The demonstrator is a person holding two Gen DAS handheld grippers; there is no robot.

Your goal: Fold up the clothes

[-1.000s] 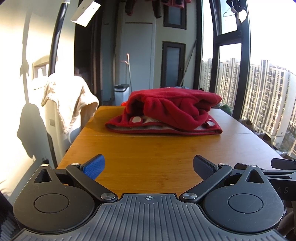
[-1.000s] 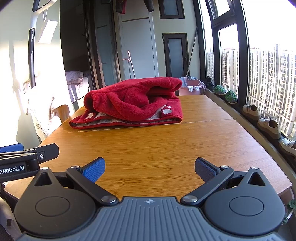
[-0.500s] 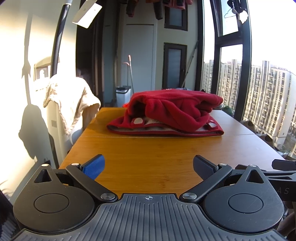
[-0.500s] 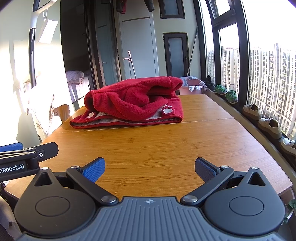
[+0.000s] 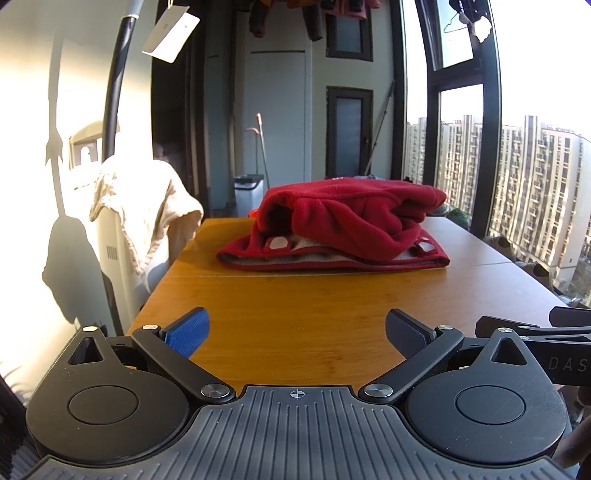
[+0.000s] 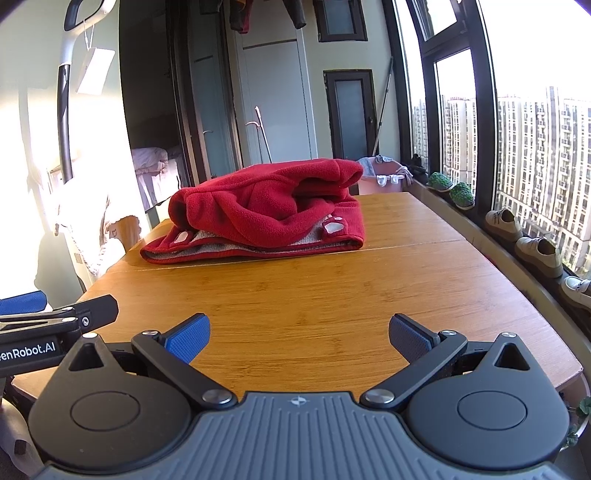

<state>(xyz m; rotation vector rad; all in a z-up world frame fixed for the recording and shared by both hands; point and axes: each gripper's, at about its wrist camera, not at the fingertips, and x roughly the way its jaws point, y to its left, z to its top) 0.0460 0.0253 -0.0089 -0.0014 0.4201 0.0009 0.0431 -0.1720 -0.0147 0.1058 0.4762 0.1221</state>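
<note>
Ahead and below lies a wooden table [image 6: 332, 295]; far ahead stands a white bin [image 5: 248, 194]; to the left a cream cloth [image 5: 147, 206] drapes over a chair; to the right shoes [image 6: 539, 251] line the windowsill beside green slippers [image 6: 450, 188].

Low sunlight falls across a wooden desk [image 6: 332, 295] with a seam running across its top. Tall dark-framed windows [image 6: 491, 110] on the right look out on high-rise blocks [image 6: 535, 166]. Along the sill stand shoes [image 6: 539, 251] and two green slippers [image 6: 461, 195]. The far wall is pale, with a white door [image 5: 277, 122] and a narrow dark-framed door [image 5: 349, 133]. On the left a cream cloth [image 5: 144, 206] drapes over a white chair [image 5: 110, 240], and a paper tag [image 5: 170, 33] hangs overhead.
</note>
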